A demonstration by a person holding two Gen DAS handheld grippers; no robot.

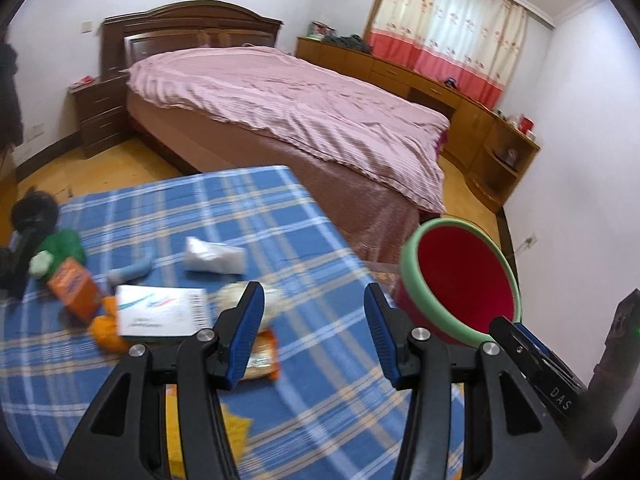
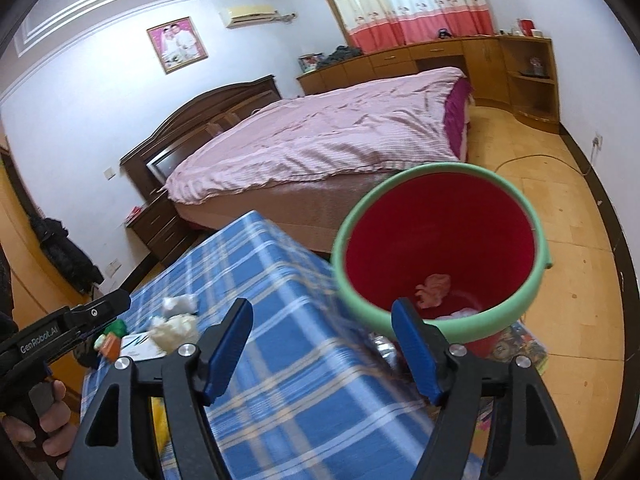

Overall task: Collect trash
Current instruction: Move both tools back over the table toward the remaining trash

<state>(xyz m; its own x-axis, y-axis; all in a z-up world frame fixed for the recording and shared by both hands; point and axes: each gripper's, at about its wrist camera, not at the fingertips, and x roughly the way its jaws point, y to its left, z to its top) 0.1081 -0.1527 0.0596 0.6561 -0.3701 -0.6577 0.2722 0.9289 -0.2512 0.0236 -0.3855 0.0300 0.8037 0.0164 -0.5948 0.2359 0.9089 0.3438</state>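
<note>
— What are the two tools doing?

— The left tool is hanging over the near edge of the desk, the one under the blue plaid cloth. Its blue pads are standing apart with nothing between them. The right tool is reaching over the desk's corner, jaws spread wide, also holding nothing.

— And the trash?

— It is lying scattered on the cloth. Just beyond the left tool's fingers a crumpled whitish wad is sitting beside a flat white carton, with an orange snack wrapper nearer in. Further left an orange box is leaning against something green, and a white tissue packet is resting toward the middle of the cloth.

— Where is the bin?

— The red bin with the green rim is standing on the floor just beside the desk's right corner. A pinkish scrap is lying at its bottom.

— Anything behind?

— A bed with a pink striped cover is filling the room beyond, and a long wooden cabinet is running under the curtains.
</note>
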